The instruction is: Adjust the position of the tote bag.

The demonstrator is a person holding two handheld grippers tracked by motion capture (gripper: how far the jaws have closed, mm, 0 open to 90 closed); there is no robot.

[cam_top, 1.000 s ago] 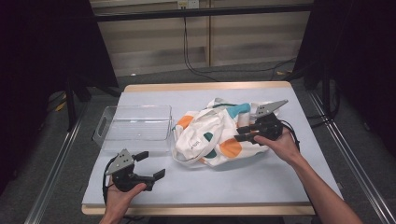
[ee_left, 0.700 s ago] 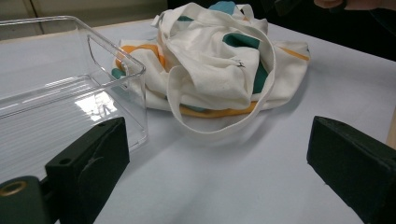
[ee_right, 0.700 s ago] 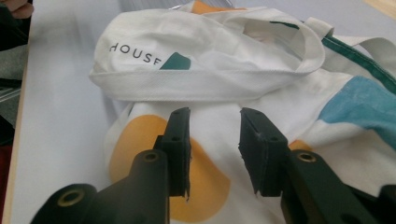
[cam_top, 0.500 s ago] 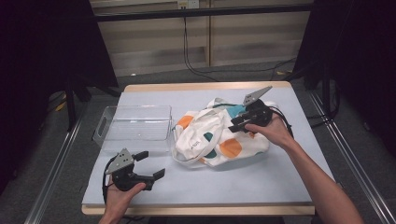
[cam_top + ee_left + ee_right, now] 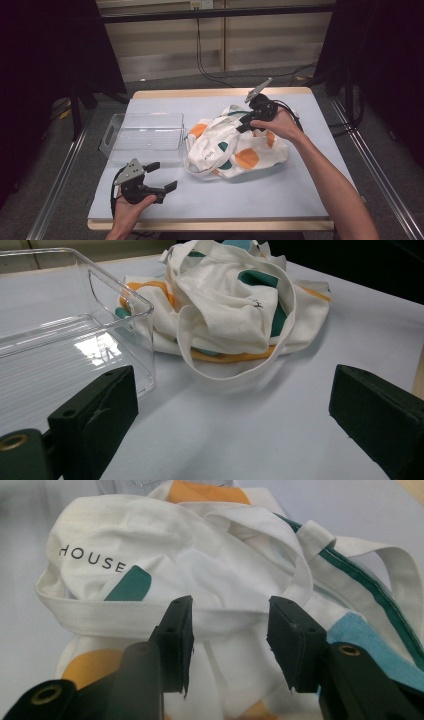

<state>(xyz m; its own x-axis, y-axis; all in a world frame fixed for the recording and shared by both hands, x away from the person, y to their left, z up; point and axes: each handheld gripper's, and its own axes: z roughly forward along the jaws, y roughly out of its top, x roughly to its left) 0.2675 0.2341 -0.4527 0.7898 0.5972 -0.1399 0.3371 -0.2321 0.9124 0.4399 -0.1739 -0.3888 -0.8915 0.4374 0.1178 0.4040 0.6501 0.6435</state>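
Observation:
A crumpled white tote bag [image 5: 225,150] with orange and teal patches lies at the middle of the table. My right gripper [image 5: 247,122] hovers over its far right part and points down-left at it. In the right gripper view the right gripper [image 5: 230,625] stands partly open; its jaws have just been opening. A white strap [image 5: 125,615] and bag cloth [image 5: 150,545] lie just beyond the pads, and nothing is pinched. My left gripper [image 5: 161,176] rests near the front left edge, wide open and empty. The left gripper [image 5: 235,415] faces the bag [image 5: 225,315].
A clear plastic bin [image 5: 145,132] stands empty left of the bag, and its corner [image 5: 135,310] lies close to my left jaw. The pale blue table top [image 5: 260,200] has a wooden rim. Metal rails run along both sides, and cables hang behind.
My right gripper has moved from the bag's right edge away from me and leftward, a little higher, onto the bag's far part. The left gripper has stayed put.

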